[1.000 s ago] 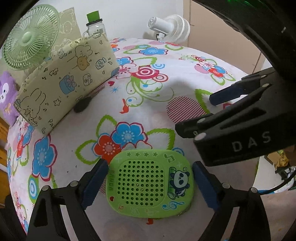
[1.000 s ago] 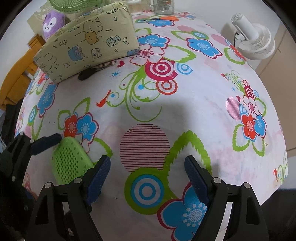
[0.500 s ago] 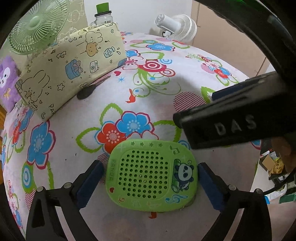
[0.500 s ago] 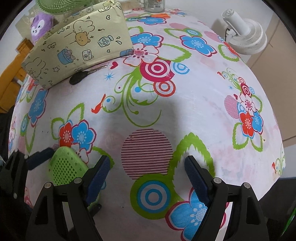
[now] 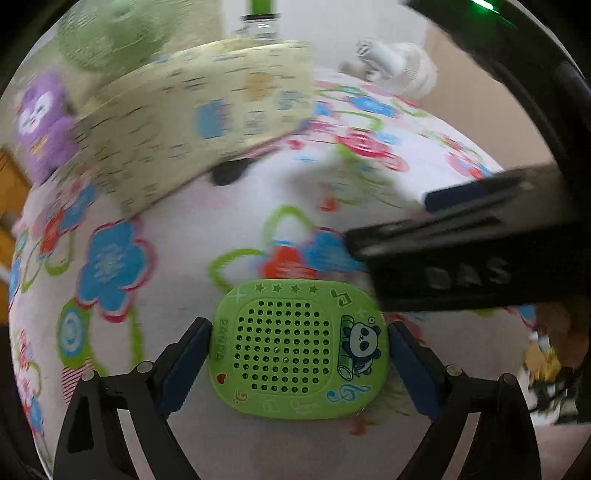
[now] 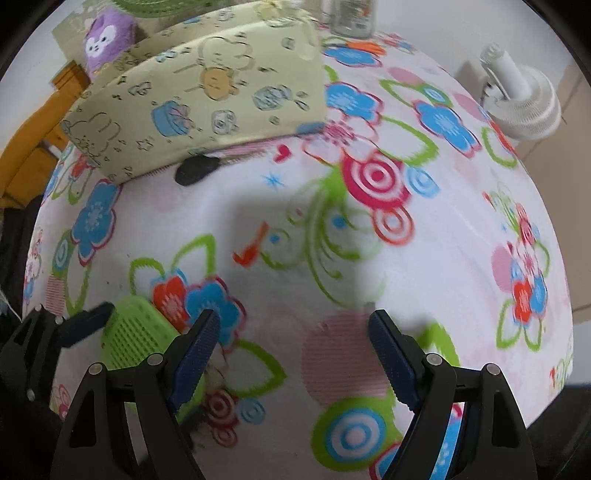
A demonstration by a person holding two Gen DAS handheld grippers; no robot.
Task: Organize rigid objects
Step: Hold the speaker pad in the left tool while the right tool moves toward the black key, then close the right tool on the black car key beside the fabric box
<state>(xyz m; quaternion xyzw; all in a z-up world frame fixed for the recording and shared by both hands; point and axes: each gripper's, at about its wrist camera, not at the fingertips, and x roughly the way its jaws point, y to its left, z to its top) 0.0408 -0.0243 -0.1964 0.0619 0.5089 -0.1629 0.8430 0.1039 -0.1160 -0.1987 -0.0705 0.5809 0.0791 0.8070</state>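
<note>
green panda case point(image 5: 298, 350) | perforated, rounded | lying flat, face up | on floral cloth | possibly plastic

A home is showing here: a flowered tablecloth point(image 6: 461, 221) is lying ahead of the claw. A purple plush toy point(image 6: 107, 37) (far left) and a white desk fan point(image 6: 524, 107) are sitting beyond.

We see a table under a white cloth point(image 6: 461, 229) printed with bright flowers and rings. Behind it rises a pale wall point(image 5: 332, 22). A white fan point(image 6: 524, 107) stands at the table's right edge, a green fan point(image 5: 110, 33) at the back left, beside orange wooden furniture point(image 6: 33, 140).
</note>
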